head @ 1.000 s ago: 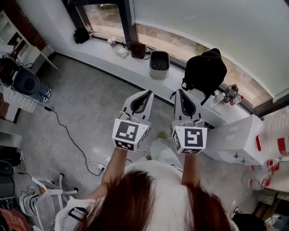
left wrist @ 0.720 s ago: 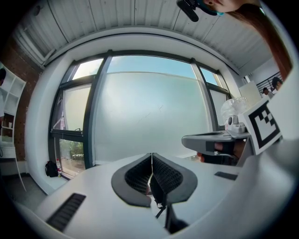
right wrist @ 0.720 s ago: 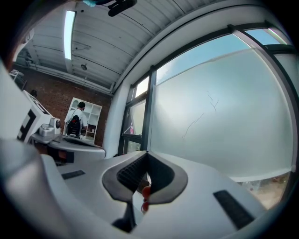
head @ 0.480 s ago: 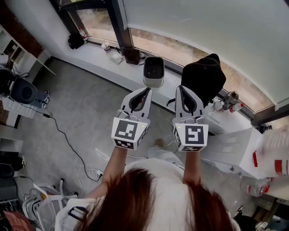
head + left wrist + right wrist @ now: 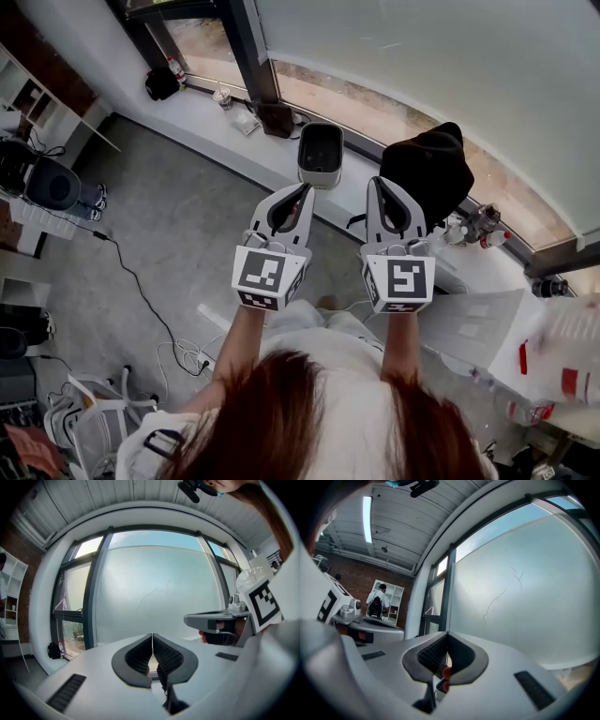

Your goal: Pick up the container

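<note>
Both grippers are held up side by side in front of the person, pointing at a frosted window. My left gripper [image 5: 306, 191] is shut with nothing between its pads, as the left gripper view [image 5: 152, 638] confirms. My right gripper [image 5: 379, 184] is likewise shut and empty, seen again in the right gripper view [image 5: 447, 636]. A white open-topped container [image 5: 321, 153] with a dark inside stands on the window sill just beyond the left gripper's tips. Blurred clear containers with red parts [image 5: 570, 349] lie at the far right. Neither gripper touches any of them.
A black backpack [image 5: 428, 169] sits on the sill beyond the right gripper. A white table [image 5: 473, 319] stands to the right. Cables [image 5: 141, 286] trail over the grey floor at left, near a chair [image 5: 47, 183]. A person [image 5: 377, 602] stands by distant white shelves.
The head view has shifted a little, and both grippers sit slightly higher in it, nearer the sill. Their jaws stay shut and nothing has been taken hold of.
</note>
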